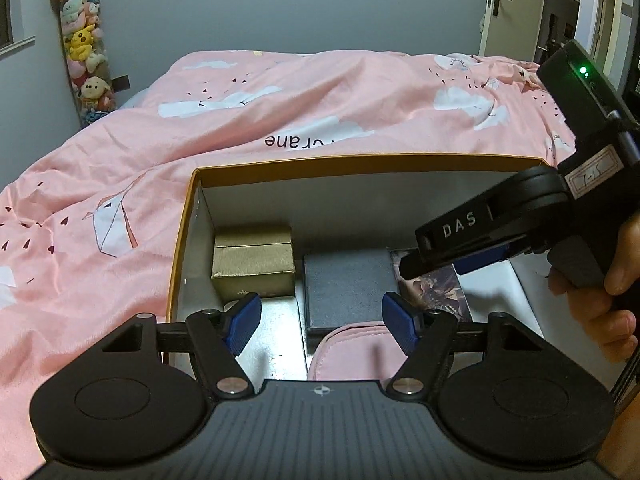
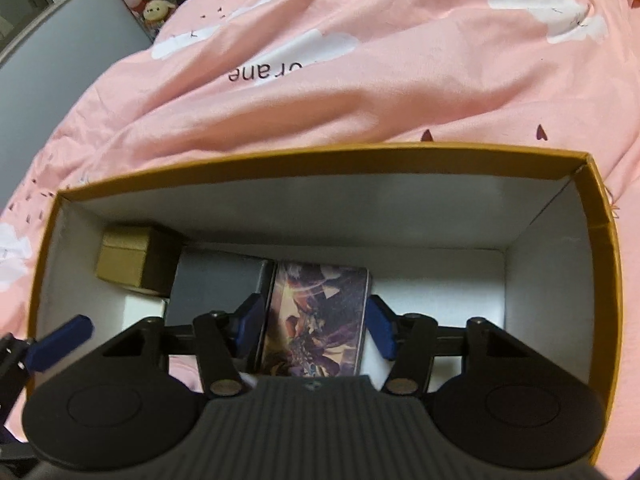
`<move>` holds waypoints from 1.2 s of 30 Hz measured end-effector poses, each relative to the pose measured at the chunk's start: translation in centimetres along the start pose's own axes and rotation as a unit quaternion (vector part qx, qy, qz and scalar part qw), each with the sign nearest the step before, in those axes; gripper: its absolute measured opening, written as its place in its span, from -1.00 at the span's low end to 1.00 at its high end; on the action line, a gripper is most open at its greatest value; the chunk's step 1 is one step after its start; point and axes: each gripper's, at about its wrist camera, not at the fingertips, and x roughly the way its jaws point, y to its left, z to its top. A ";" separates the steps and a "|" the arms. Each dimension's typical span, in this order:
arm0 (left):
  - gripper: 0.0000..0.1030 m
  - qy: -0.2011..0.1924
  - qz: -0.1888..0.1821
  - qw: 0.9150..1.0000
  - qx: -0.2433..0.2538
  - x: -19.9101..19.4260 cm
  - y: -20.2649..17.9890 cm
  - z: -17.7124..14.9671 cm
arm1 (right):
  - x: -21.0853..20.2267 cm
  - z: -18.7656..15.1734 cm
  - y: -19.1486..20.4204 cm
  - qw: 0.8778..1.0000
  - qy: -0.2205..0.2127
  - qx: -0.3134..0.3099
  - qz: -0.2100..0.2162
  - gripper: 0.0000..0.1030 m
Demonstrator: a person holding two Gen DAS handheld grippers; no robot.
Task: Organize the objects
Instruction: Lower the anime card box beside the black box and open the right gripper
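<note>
Left wrist view: left gripper held over the near edge of the open orange cardboard box with white interior, blue-padded fingers spread wide, nothing between them. Box resting on the pink bedspread with white cloud print. Inside the box, far left corner: gold textured gift box, with a white flat box just in front of it. Dark grey rectangular box lying beside the gold one, to its right; a glossy illustrated card box with purple artwork next along, partly hidden by the right gripper, which entered from the right, tilted down into the box, held in a hand. Pink padded pouch at the near edge, below and between the left fingers, contact not determinable. Column of plush toys against the grey wall at far left; open white door at upper right. Right wrist view, slightly blurred: right gripper lowered inside the orange box, jaws parted and straddling the illustrated card box, each blue pad just beside a long edge; firm contact not determinable. Card box lying flat on the box floor, touching the dark grey box on its left. Gold gift box in the far left corner, white box in front. One blue finger of the left gripper visible at the lower left edge. Right portion of the floor white and bare.
</note>
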 end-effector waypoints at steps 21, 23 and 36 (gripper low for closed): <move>0.56 -0.020 0.008 1.000 -0.019 -0.8 -1.1 -1.5 | -0.7 -4.7 4.1 0.943 0.038 -0.328 -0.036 -0.05; 0.54 -0.021 0.007 0.999 -0.023 -0.8 -1.1 -1.6 | -0.4 -4.7 4.4 0.938 0.033 -0.344 -0.034 -0.03; 0.33 -0.016 0.007 0.999 -0.044 -1.0 -0.7 -2.1 | -0.6 -4.3 4.9 0.930 0.011 -0.368 -0.021 -0.15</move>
